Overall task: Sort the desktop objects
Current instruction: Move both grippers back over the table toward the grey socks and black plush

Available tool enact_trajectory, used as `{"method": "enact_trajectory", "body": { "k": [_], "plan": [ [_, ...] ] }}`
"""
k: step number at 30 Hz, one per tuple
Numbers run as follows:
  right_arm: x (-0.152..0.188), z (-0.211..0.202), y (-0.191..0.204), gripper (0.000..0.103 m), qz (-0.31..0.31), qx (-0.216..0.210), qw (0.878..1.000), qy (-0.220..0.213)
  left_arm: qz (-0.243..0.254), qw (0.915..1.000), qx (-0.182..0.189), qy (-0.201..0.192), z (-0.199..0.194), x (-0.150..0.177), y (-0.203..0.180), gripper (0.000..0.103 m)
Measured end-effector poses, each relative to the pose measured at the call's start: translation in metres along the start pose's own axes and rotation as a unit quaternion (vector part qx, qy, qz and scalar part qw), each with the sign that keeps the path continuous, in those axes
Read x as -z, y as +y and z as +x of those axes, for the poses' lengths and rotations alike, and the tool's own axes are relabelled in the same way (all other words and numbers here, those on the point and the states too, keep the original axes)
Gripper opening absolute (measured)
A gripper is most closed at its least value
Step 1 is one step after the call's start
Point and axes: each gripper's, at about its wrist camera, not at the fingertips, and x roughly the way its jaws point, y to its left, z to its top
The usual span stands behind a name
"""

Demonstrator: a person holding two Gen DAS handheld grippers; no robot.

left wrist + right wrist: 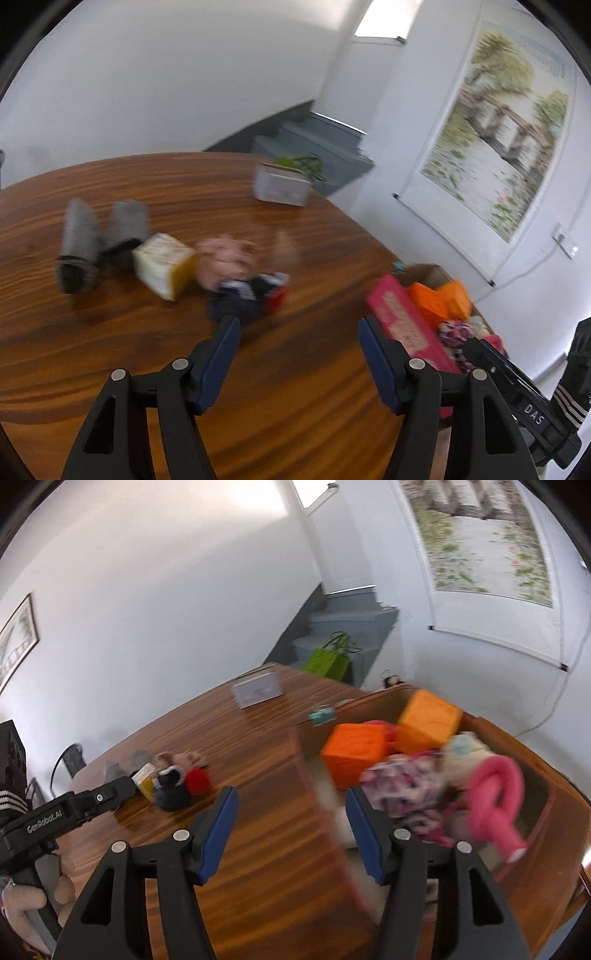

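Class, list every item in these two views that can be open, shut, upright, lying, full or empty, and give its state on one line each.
left hand-held gripper: open, holding nothing.
right hand-held gripper: open, holding nothing.
cardboard box: open at the top, partly filled.
orange blocks: inside the box.
pink garment: lying in the box.
grey socks: lying on the table.
yellow-sided carton: tipped over on the table.
white box: upright on the table.

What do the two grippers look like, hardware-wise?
Both match: the left gripper and right gripper have black plastic linkage arms with triangular cutouts, silver pivot pins and blue pads on the fingers. The left gripper's black body, seen from the right wrist view, bears white "GenRobot.AI" lettering. No cables visible.
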Motion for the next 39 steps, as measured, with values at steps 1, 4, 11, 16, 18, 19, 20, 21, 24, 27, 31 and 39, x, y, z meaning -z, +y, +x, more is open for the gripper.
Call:
{"method": "enact_trajectory", "body": {
  "k": [1,4,11,16,18,19,20,21,24,27,31,39],
  "plan": [
    [0.001,0.004,0.009,0.065,-0.005,-0.006,1.0,0.003,-0.004,1.0,-0.008,-0.003,-0.004,-0.001,0.009,0.068],
    [0.004,0.014,0.03,0.065,-0.02,-0.019,1.0,0.014,-0.019,0.9994,-0.029,-0.005,-0.01,-0.004,0.037,0.068],
    [0.007,0.043,0.077,0.066,-0.056,-0.043,0.997,0.045,-0.05,0.997,-0.06,-0.005,-0.018,-0.012,0.088,0.068],
    [0.011,0.074,0.113,0.066,-0.079,-0.074,0.991,0.082,-0.07,0.9951,-0.068,-0.017,-0.027,-0.02,0.113,0.068],
    [0.013,0.088,0.125,0.066,-0.081,-0.084,0.988,0.101,-0.079,0.9942,-0.07,-0.021,-0.03,-0.023,0.123,0.068],
    [0.014,0.096,0.13,0.066,-0.082,-0.085,0.987,0.109,-0.082,0.9939,-0.071,-0.021,-0.031,-0.024,0.125,0.068],
    [0.014,0.104,0.134,0.066,-0.084,-0.087,0.986,0.117,-0.087,0.9935,-0.07,-0.02,-0.031,-0.024,0.13,0.068],
    [0.015,0.113,0.139,0.066,-0.085,-0.088,0.985,0.124,-0.093,0.9932,-0.067,-0.018,-0.031,-0.025,0.134,0.068],
    [0.012,0.132,0.149,0.066,-0.091,-0.086,0.983,0.134,-0.115,0.9913,-0.063,-0.013,-0.029,-0.026,0.147,0.068],
    [0.009,0.148,0.153,0.066,-0.087,-0.082,0.983,0.143,-0.125,0.9895,-0.071,-0.013,-0.028,-0.026,0.156,0.068],
    [0.011,0.17,0.156,0.064,-0.082,-0.075,0.982,0.156,-0.137,0.9868,-0.085,-0.013,-0.025,-0.026,0.167,0.068],
    [0.007,0.176,0.143,0.048,-0.08,-0.069,0.981,0.163,-0.127,0.9846,-0.118,-0.016,-0.001,-0.043,0.171,0.068]
  ]
}}
